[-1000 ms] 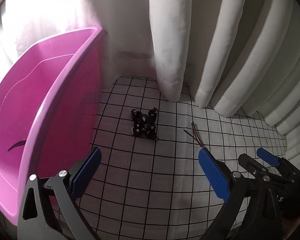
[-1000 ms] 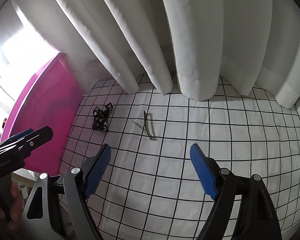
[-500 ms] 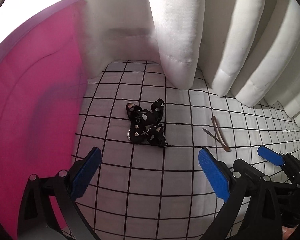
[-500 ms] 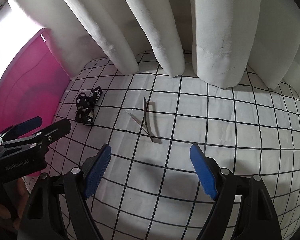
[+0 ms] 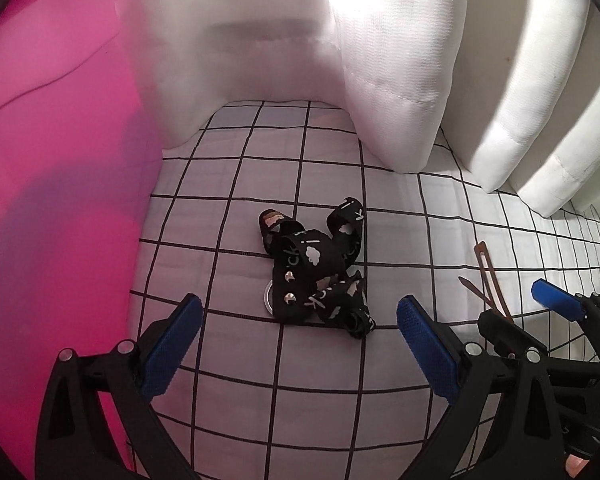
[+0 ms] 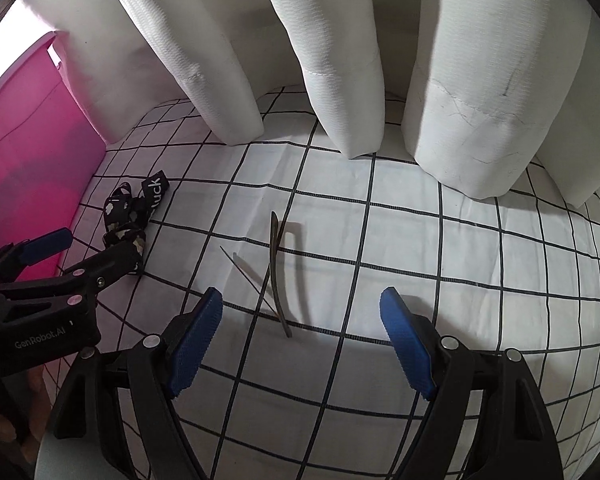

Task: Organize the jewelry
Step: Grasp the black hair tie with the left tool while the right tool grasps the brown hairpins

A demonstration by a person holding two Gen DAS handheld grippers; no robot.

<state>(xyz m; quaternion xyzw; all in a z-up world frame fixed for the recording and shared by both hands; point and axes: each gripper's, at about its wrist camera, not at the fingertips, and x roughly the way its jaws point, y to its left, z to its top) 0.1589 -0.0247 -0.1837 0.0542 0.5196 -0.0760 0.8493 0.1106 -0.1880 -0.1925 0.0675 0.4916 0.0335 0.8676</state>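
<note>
A black studded strap bracelet (image 5: 316,272) with white print lies bunched on the checked cloth (image 5: 228,364), just ahead of my open, empty left gripper (image 5: 298,344). It also shows in the right wrist view (image 6: 134,216). A thin brown curved hair clip (image 6: 278,276) lies just ahead of my open, empty right gripper (image 6: 302,340); it also shows in the left wrist view (image 5: 488,276). A pink bin (image 5: 56,184) stands at the left.
White curtain folds (image 6: 340,60) hang down onto the cloth along the back. The pink bin's wall (image 6: 32,168) stands close beside the bracelet. The two grippers are near each other, the left gripper (image 6: 40,276) at the right view's left edge.
Both grippers have moved forward and down: the left one closer to the bracelet, the right one closer to the hair clip. Both stay open.
</note>
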